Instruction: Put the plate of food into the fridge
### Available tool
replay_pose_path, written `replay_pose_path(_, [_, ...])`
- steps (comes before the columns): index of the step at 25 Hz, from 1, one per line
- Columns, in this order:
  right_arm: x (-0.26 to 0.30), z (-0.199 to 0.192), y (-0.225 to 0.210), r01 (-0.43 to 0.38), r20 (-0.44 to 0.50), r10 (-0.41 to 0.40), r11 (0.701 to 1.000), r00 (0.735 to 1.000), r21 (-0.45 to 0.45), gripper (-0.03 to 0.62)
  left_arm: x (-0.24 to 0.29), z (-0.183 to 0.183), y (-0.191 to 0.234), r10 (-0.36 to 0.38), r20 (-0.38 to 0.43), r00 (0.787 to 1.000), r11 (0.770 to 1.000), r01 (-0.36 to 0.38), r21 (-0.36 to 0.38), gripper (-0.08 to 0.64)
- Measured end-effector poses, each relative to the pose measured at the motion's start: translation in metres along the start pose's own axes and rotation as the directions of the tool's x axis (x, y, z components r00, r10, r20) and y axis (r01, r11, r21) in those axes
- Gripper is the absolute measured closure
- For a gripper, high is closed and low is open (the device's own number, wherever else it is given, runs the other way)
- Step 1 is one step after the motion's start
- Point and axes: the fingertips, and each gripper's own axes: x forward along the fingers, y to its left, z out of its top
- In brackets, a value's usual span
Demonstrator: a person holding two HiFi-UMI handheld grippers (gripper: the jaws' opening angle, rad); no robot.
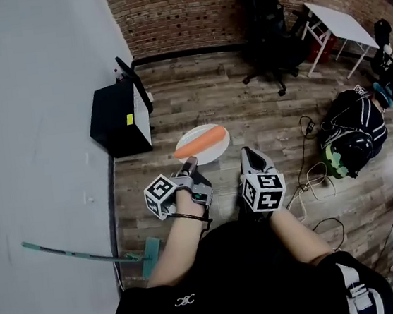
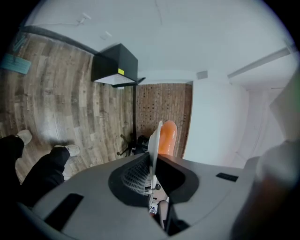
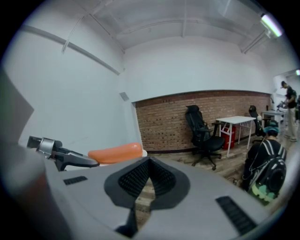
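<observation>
A white plate (image 1: 216,153) carrying a long orange piece of food (image 1: 200,142) hangs above the wooden floor in the head view. My left gripper (image 1: 189,166) is shut on the plate's near rim. In the left gripper view the plate (image 2: 153,140) stands edge-on between the jaws, with the food (image 2: 167,137) behind it. My right gripper (image 1: 251,154) hovers just right of the plate, shut and holding nothing. In the right gripper view its jaws meet (image 3: 149,162), and the food (image 3: 116,153) lies to their left. A small black fridge (image 1: 119,118) stands by the white wall ahead on the left, its door (image 1: 135,82) open.
A black office chair (image 1: 266,30) and a white table (image 1: 340,25) stand near the brick wall. A backpack (image 1: 353,130) and loose cables (image 1: 309,174) lie on the floor to the right. A teal-headed mop (image 1: 88,257) lies at the left.
</observation>
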Motion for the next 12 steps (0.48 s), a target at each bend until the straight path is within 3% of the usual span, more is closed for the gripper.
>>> replay_pose_path(8, [0.076,0.035,-0.006,-0.097,0.002,0.097,0.995,0.995,-0.018,0.578,0.051,0.032,-0.029,-0.023,0.073,0.997,1.0,0.023,0.002,0.529])
replay_pose_path(12, [0.12,0.063,-0.017,-0.116,0.032,0.121,0.987,0.992,-0.11,0.578,0.091,0.052,-0.042,-0.025,0.122,0.992,1.0,0.026,-0.004,0.529])
